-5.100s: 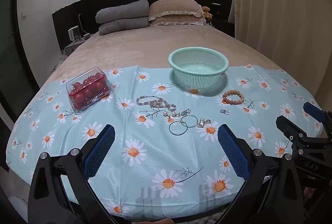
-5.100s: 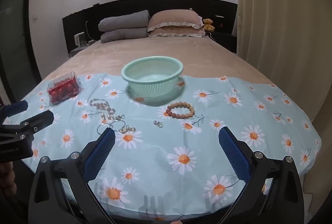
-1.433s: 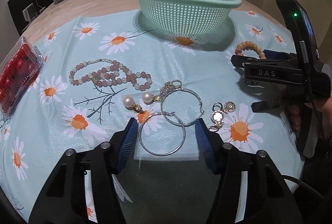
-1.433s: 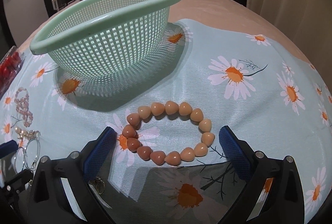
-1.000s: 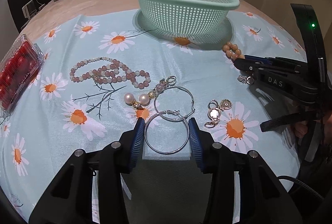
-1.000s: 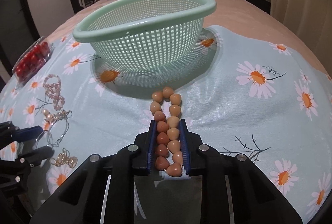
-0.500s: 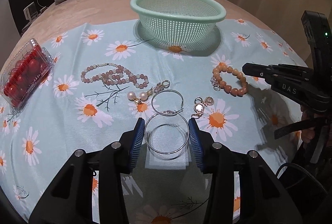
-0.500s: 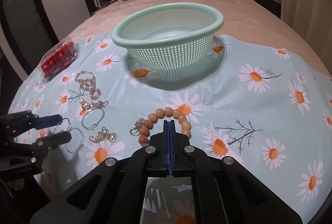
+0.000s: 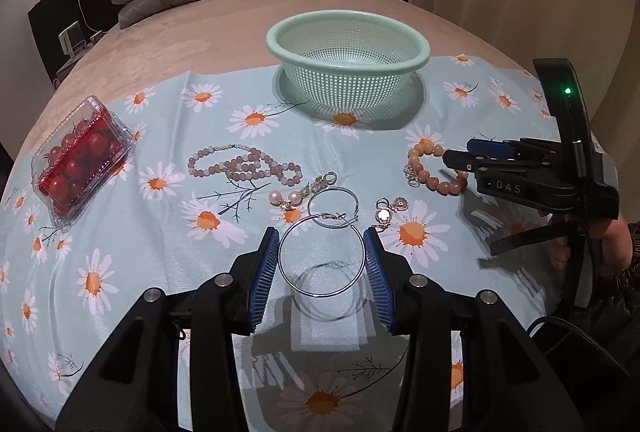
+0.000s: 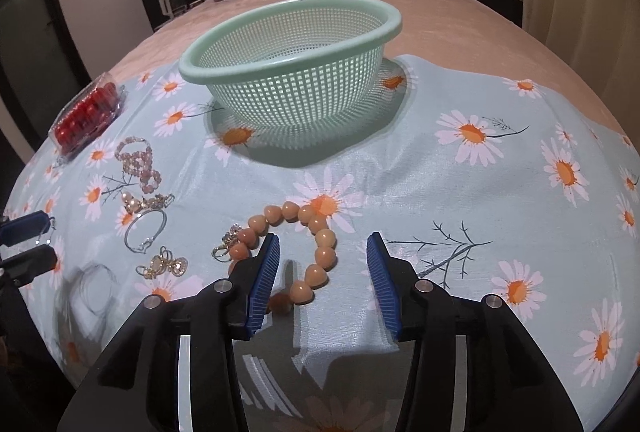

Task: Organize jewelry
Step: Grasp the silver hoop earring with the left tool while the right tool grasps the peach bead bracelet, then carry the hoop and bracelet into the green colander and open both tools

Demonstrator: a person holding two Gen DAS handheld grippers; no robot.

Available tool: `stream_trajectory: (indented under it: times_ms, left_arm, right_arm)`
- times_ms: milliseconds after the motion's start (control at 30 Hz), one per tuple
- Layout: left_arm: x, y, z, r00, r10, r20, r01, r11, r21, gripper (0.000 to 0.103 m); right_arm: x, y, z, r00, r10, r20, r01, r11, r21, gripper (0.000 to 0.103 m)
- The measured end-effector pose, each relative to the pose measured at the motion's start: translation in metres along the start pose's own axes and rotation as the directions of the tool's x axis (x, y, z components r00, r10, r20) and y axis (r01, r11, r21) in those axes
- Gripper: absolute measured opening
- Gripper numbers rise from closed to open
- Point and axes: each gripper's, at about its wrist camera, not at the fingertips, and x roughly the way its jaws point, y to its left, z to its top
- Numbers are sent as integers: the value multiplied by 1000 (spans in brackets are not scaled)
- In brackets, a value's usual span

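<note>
Silver hoop earring (image 9: 321,256) sits pinched between the left claw (image 9: 321,264) pads, lifted off the bed; right claw (image 10: 322,274) gapes over the peach bead bracelet (image 10: 296,248), gripping nothing.

Right tongs (image 10: 322,268) reopened, dropping the bead bracelet (image 10: 298,252); hoop earring (image 9: 322,256) lifted.

1. The peach bead bracelet (image 10: 298,252) is partly covered by the right gripper's (image 10: 323,272) left finger; in the left wrist view that gripper hides its right side.
2. In the right wrist view the held hoop earring (image 10: 86,292) is a faint blur.
3. The small gold charms (image 9: 388,210) are too small to make out.
</note>
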Motion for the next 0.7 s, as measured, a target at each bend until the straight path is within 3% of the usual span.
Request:
stream_trajectory:
  times_ms: [67, 167, 367, 700]
  left_arm:
    - [-2, 1, -1, 1000, 2, 3, -2, 1000, -1, 44]
    - [-5, 1, -1, 1000, 5, 7, -5, 1000, -6, 44]
    - [-13, 1, 0, 1000, 9, 23, -9, 1000, -2, 44]
    - [-29, 2, 6, 998, 22, 58, -22, 1000, -6, 44]
  right_arm:
    - [7, 2, -1, 1000, -7, -23, 7, 1000, -9, 25]
    - [12, 4, -3, 999, -23, -36, 23, 1000, -14, 12]
    - [-2, 10, -2, 1000, 4, -24, -5, 999, -46, 11]
    - [-64, 28, 20, 997, 13, 72, -2, 990, -141, 11]
